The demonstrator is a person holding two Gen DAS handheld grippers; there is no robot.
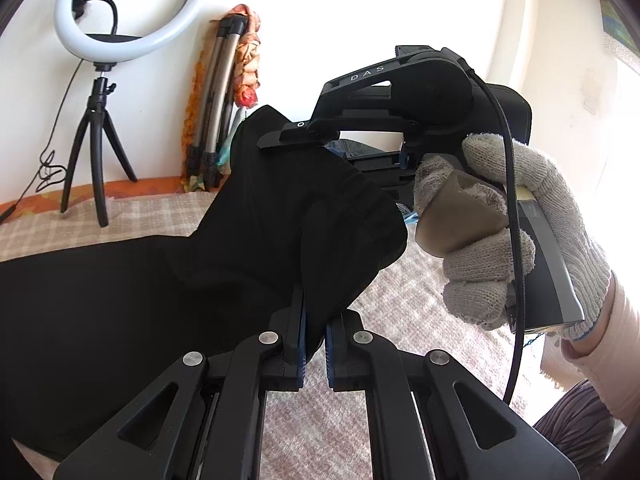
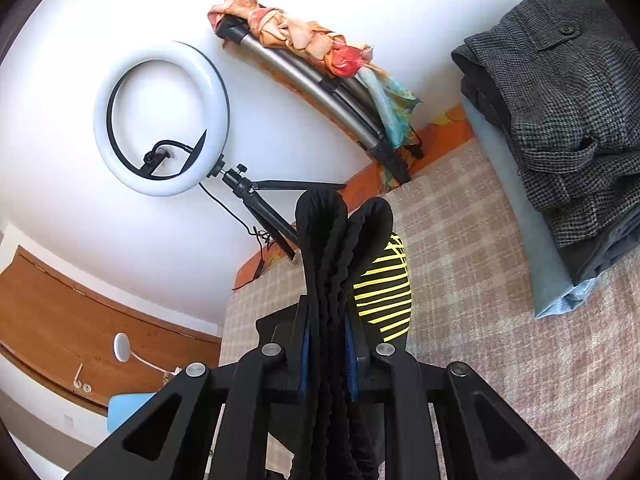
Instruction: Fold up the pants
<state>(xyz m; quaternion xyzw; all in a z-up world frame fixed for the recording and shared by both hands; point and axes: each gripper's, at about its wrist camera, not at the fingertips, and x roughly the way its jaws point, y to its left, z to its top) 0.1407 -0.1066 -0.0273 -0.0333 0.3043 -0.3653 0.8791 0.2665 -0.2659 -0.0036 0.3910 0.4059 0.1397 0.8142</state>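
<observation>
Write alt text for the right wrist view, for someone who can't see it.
The right gripper is shut on a bunched edge of the black pants, held up over a checked bed cover. Behind stand a ring light on a tripod and a pile of clothes.

My left gripper (image 1: 314, 344) and right gripper (image 1: 340, 148) each clamp the pants (image 1: 160, 280), which trail leftward onto the bed (image 1: 400, 300). Behind, against the wall, the ring light (image 2: 160, 120) stands left of a leaning tripod (image 2: 312, 80). Right: stacked clothes (image 2: 560, 120) on the bed.
</observation>
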